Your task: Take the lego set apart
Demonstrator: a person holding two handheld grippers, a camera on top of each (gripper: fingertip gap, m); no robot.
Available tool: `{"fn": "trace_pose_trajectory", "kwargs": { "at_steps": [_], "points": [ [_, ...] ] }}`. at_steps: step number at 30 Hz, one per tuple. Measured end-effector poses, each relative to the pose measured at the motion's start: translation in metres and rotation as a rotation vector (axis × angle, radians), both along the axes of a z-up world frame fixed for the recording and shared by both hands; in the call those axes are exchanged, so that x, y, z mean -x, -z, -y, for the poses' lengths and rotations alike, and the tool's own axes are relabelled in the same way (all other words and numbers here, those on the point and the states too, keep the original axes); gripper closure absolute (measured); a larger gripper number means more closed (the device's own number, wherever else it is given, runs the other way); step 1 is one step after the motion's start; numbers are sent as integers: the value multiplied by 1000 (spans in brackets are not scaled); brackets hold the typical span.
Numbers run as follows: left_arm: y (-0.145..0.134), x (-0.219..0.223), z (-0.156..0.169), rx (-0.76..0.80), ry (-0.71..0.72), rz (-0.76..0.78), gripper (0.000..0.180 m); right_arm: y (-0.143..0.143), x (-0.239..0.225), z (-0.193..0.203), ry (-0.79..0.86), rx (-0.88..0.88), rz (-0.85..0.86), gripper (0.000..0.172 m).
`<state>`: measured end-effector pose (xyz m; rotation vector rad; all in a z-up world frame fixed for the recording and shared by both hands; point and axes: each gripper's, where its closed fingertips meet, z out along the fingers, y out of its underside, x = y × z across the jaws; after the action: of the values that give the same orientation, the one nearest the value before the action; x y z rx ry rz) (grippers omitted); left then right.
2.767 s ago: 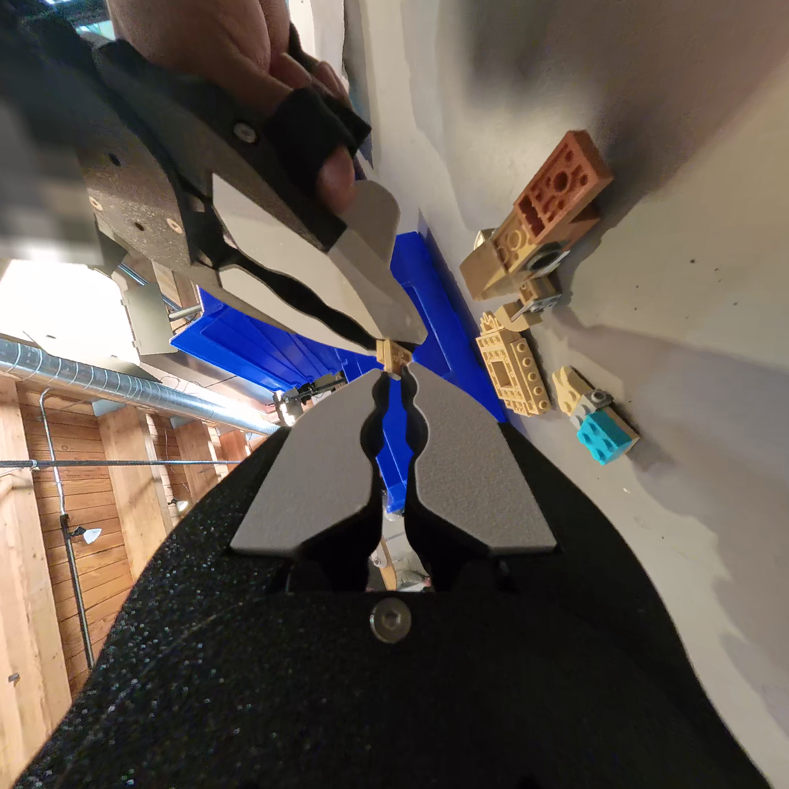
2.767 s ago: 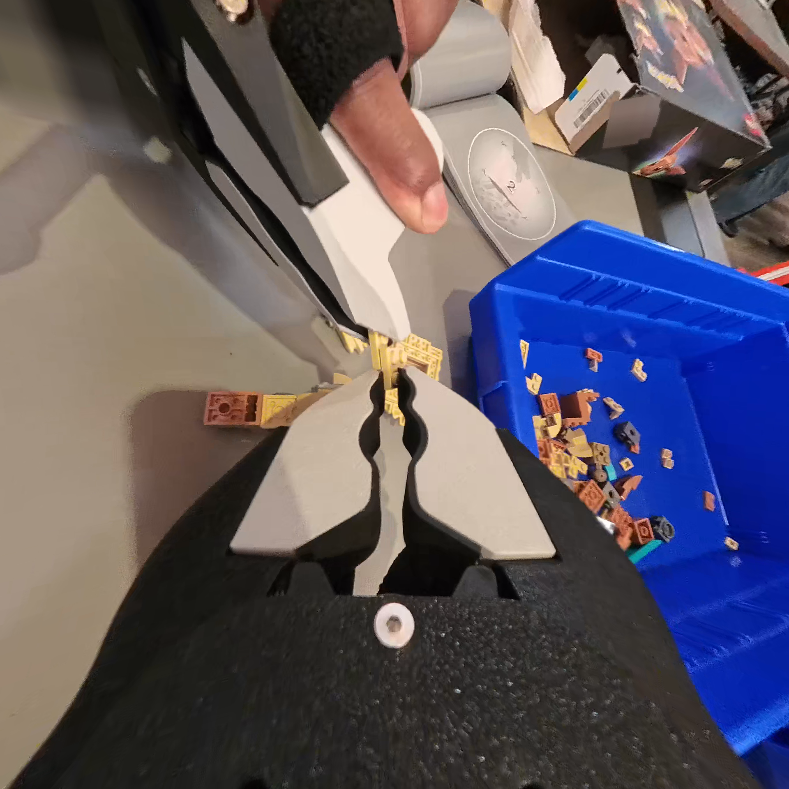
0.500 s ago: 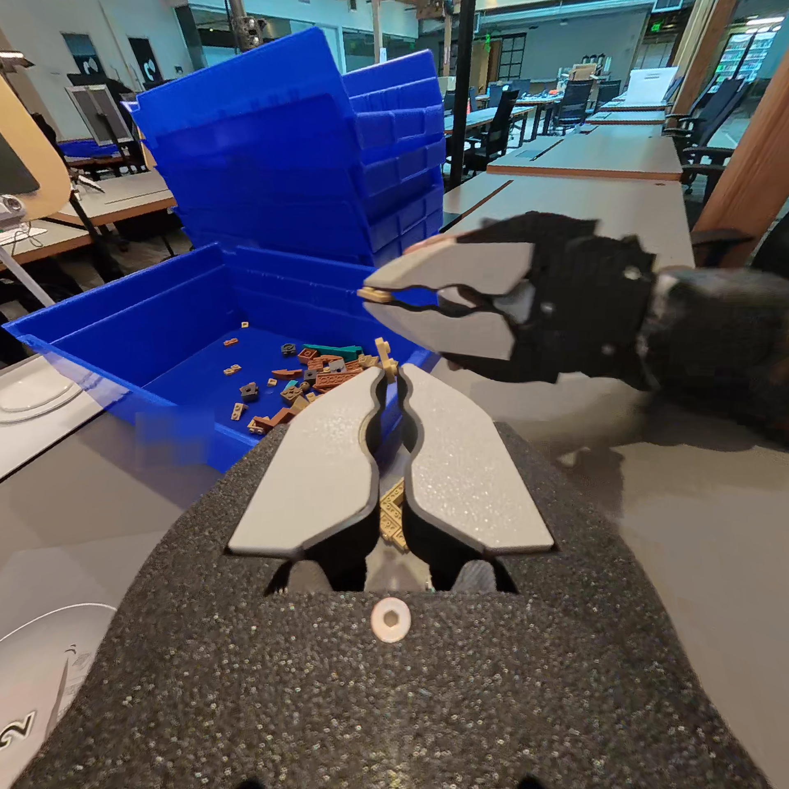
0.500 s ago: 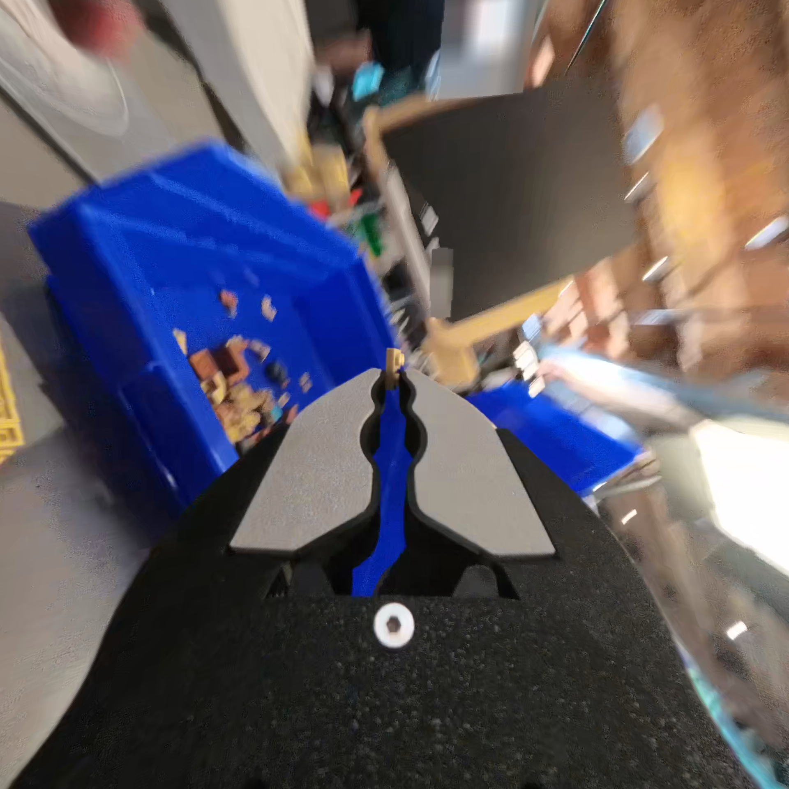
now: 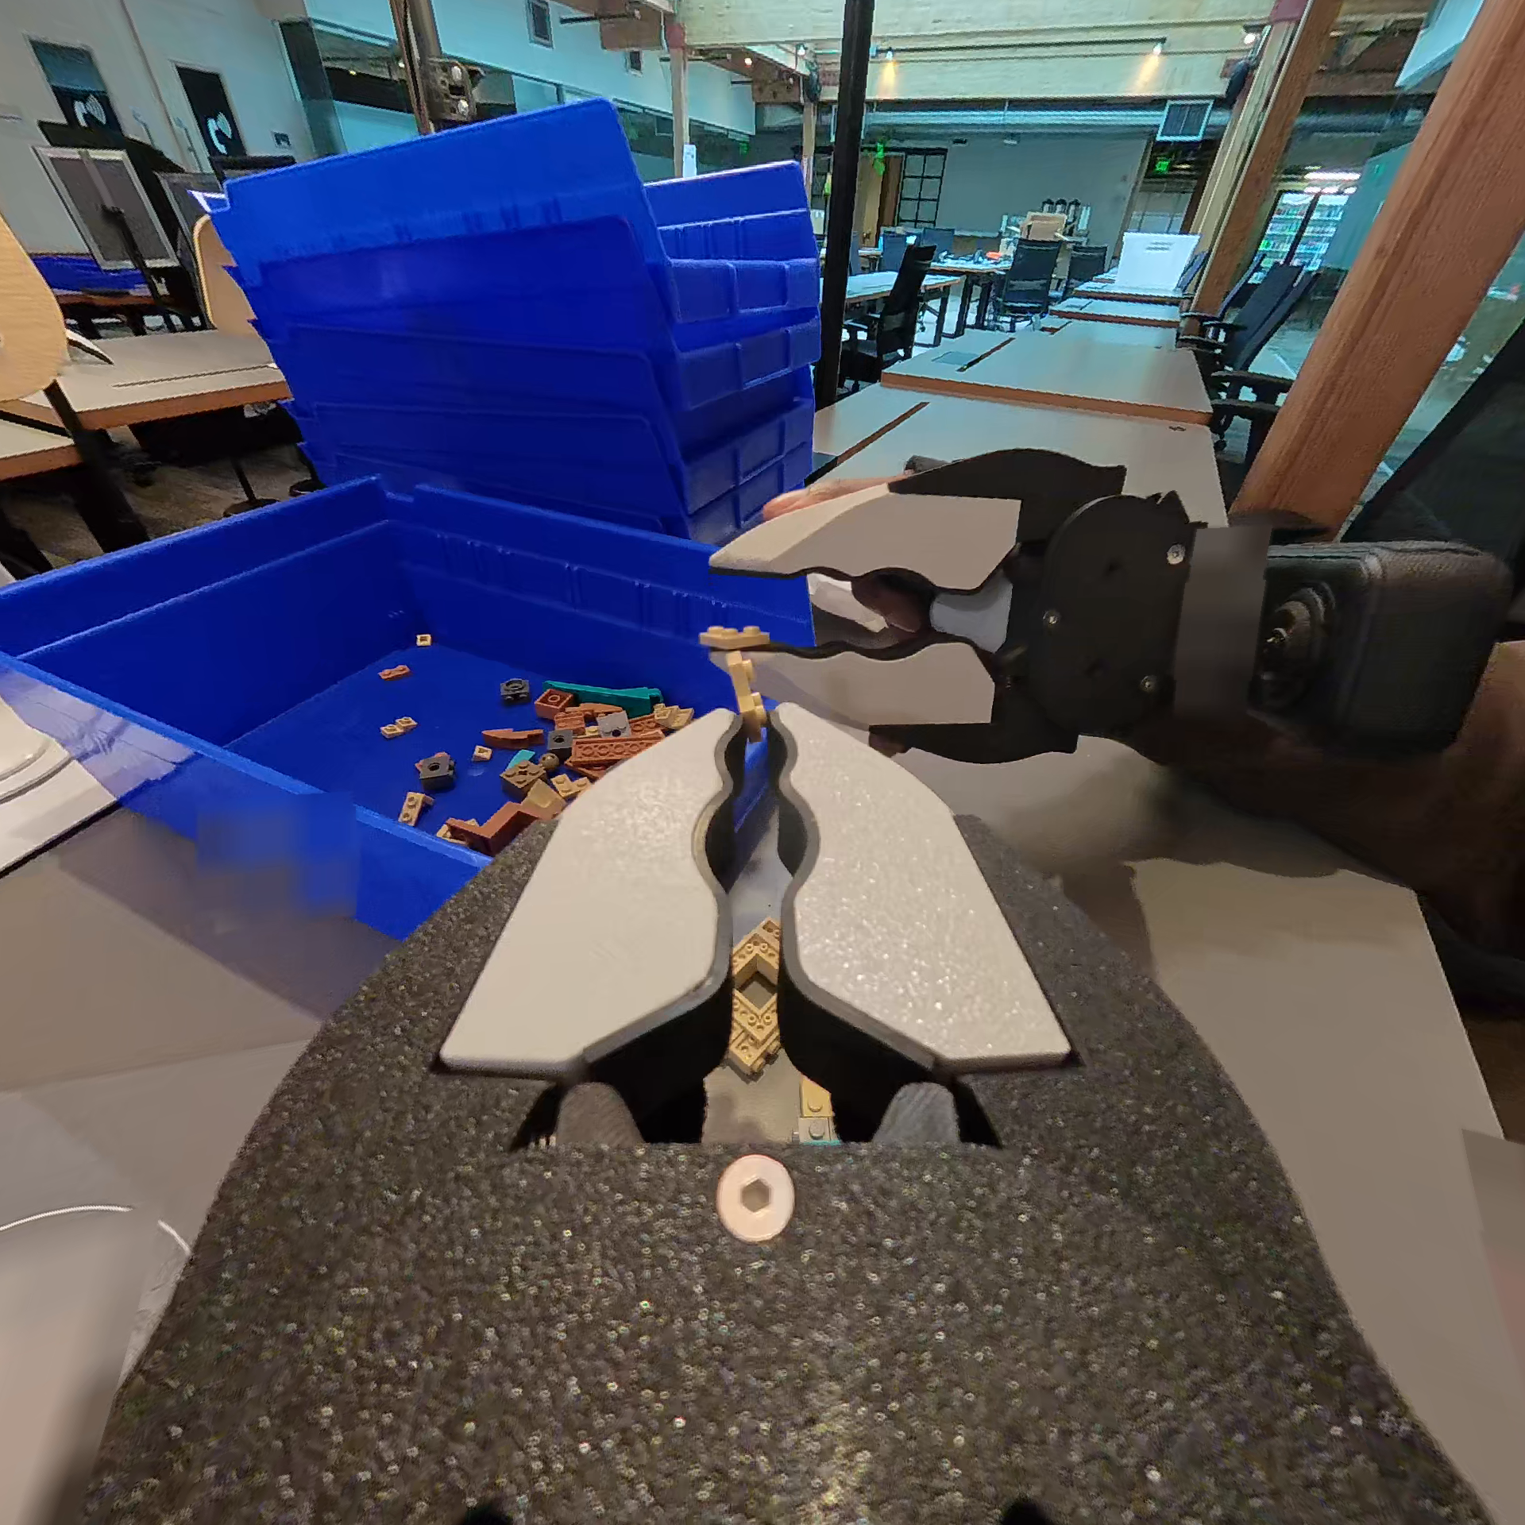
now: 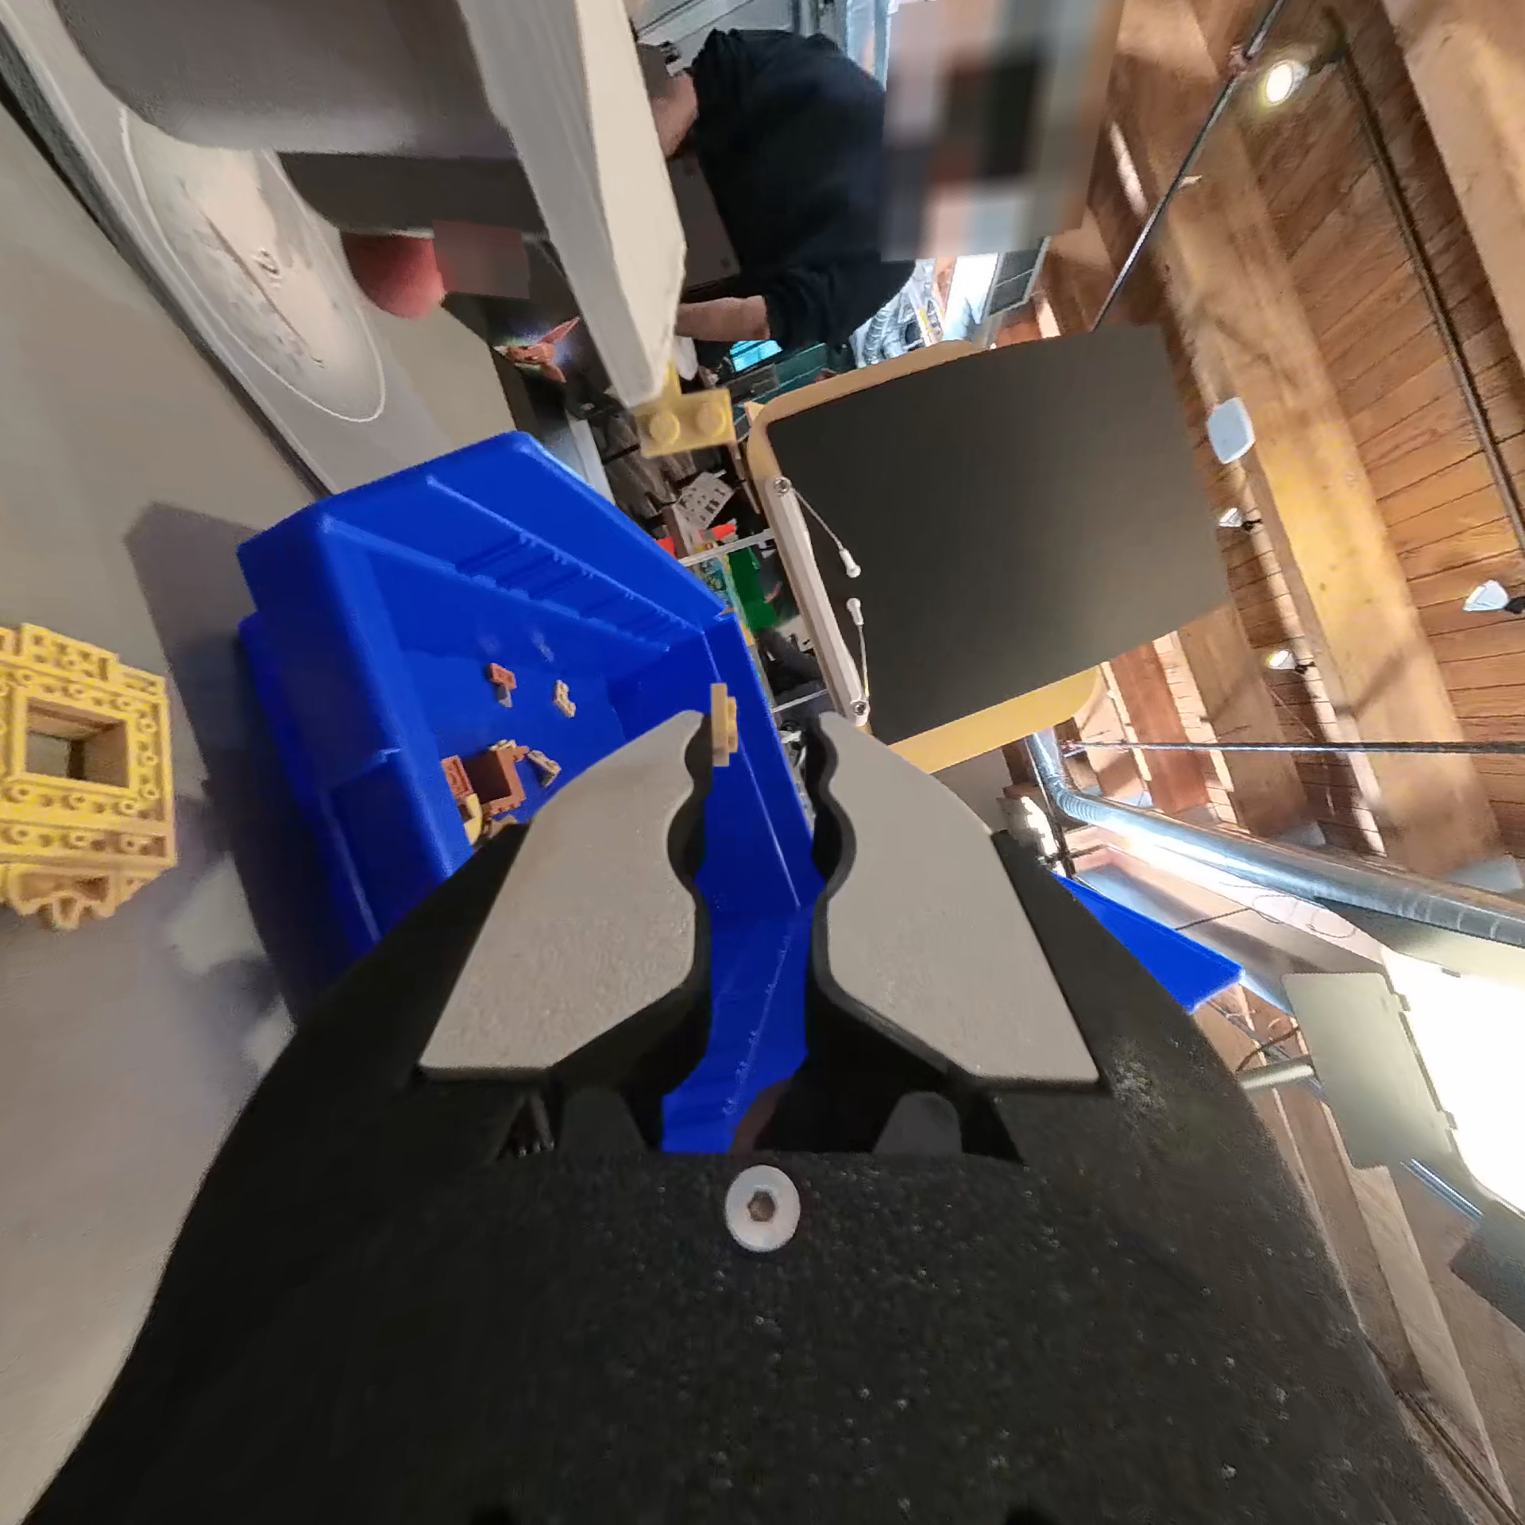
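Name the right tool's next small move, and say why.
Probably tip the right tool toward the blue bin: its jaws stand open, yet the small tan plate rests on one finger, clear of the other, near the bin's corner, so a tilt may shed it.

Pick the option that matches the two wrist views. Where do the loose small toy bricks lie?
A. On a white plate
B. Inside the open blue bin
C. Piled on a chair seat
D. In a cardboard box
B: brown, tan and teal loose bricks lie on the floor of the open blue bin, in front of the stacked blue bins.
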<state>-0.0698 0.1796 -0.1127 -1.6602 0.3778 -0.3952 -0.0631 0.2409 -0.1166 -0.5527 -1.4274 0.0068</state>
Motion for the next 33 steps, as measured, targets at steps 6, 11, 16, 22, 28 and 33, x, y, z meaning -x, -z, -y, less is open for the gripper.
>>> {"fn": "trace_pose_trajectory", "kwargs": {
  "at_steps": [6,11,16,22,28,33],
  "points": [
    [3,-6,-1,6,17,-21,176,0,1,-8,26,6,-13,150],
    [10,-11,-12,0,-21,-179,176,-2,5,-13,109,-118,-13,147],
    [11,-22,-34,12,-18,-282,176,3,12,-14,131,-192,20,145],
    [9,-21,-52,83,27,-214,176,0,11,-19,139,-181,5,143],
    [13,-17,-61,164,85,-99,176,-3,9,-25,154,-154,-12,138],
    [21,-14,-67,256,82,-175,176,0,12,-27,169,-175,12,132]
  ]
}}
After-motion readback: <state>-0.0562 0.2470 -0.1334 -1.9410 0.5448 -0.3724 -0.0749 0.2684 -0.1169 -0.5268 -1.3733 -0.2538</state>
